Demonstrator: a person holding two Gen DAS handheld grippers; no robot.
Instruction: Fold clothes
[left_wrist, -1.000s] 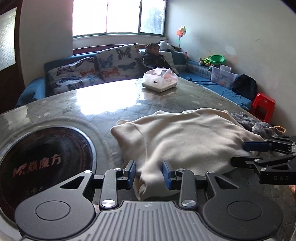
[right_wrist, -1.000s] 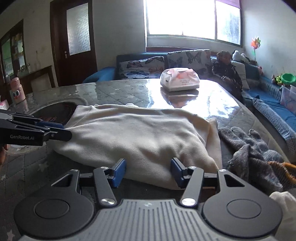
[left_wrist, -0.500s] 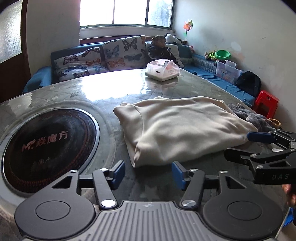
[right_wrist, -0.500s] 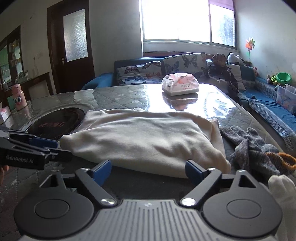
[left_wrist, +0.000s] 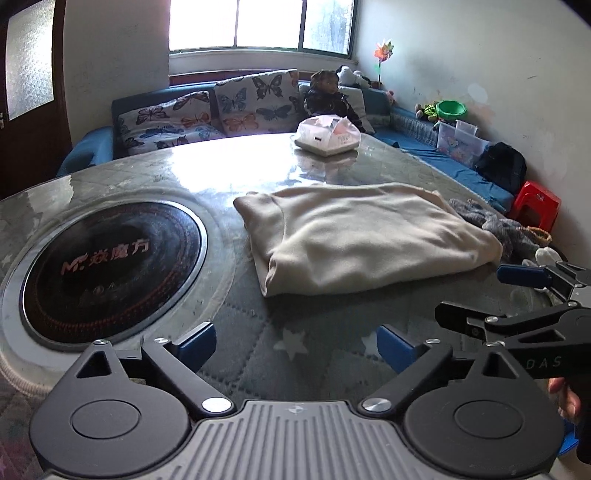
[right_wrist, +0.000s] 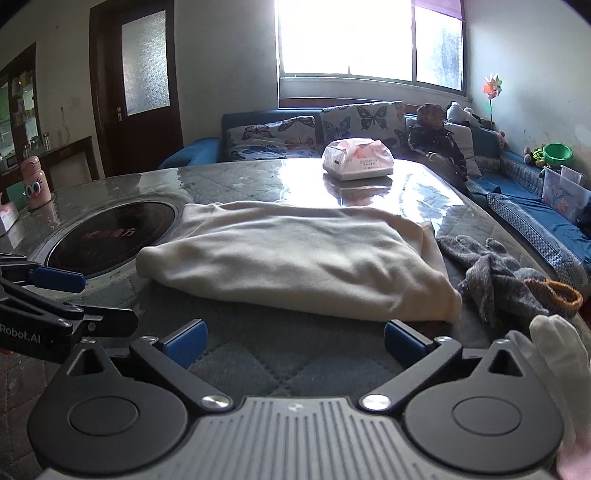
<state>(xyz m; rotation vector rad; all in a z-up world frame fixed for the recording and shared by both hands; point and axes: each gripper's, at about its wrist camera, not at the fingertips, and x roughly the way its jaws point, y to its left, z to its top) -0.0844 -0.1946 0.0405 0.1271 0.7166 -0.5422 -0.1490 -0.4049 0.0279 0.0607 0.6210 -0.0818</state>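
A cream garment (left_wrist: 354, 236) lies folded into a flat rectangle on the table; it also shows in the right wrist view (right_wrist: 295, 258). My left gripper (left_wrist: 295, 345) is open and empty, hovering short of the garment's near edge. My right gripper (right_wrist: 293, 341) is open and empty, also short of that edge. Each gripper shows in the other's view: the right one (left_wrist: 491, 295) at the right side, the left one (right_wrist: 85, 299) at the left side. A grey knitted garment (right_wrist: 506, 273) lies crumpled to the right of the cream one.
A round black induction hob (left_wrist: 107, 258) is set into the table at the left. A pink-and-white tissue pack (left_wrist: 327, 134) sits at the far side. A pink bottle (right_wrist: 35, 182) stands at the far left. A sofa with butterfly cushions (left_wrist: 221, 107) lies beyond, a red stool (left_wrist: 535, 206) at the right.
Both grippers have let go of the cream garment's near edge, opened wide and pulled back toward me. The garment now lies flat and untouched.
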